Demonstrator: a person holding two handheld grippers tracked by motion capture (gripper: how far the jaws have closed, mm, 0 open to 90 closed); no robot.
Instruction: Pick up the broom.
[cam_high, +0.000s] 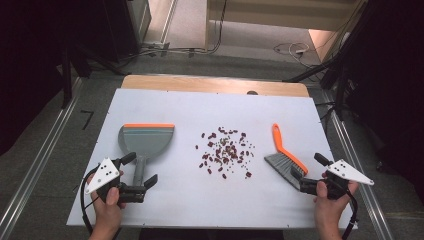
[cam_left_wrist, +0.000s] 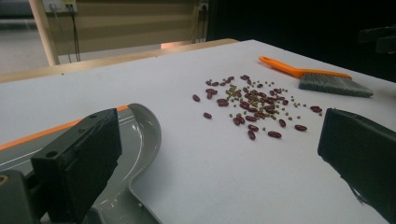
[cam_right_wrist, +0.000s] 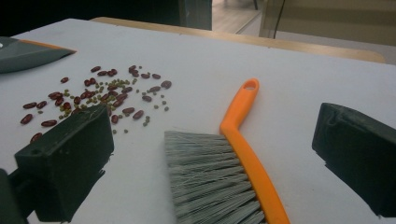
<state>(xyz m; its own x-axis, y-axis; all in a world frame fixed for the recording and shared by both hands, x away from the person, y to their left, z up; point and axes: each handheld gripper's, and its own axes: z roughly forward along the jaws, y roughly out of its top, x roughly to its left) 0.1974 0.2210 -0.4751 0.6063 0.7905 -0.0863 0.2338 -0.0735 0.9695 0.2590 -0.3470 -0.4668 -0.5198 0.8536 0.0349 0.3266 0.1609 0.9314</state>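
White rectangular board covering the wooden table, with all positions given relative to the scatter of dark red beans and small green peas near its middle. Left of the scatter lies the grey plastic dustpan with an orange lip: its long axis runs from near to far, the lip on the far side and the grey handle pointing back toward the person, so its mouth faces away from the scatter, not toward it. Right of the scatter lies the small hand brush with an orange handle and grey bristles; its long axis is oblique, the handle end with its hanging hole pointing far and slightly toward the scatter, the bristle head nearer the person. The left gripper straddles the dustpan handle with jaws spread wide and nothing pressed between them; the right gripper stands at the near end of the brush, its jaws equally wide apart, the brush back lying between them ungripped, as the right gripper view shows. Step in hand, as judged: approach before grasping both tools. The next move likely calls for closing each pair of jaws on its tool, then turning the dustpan lip toward the scatter.
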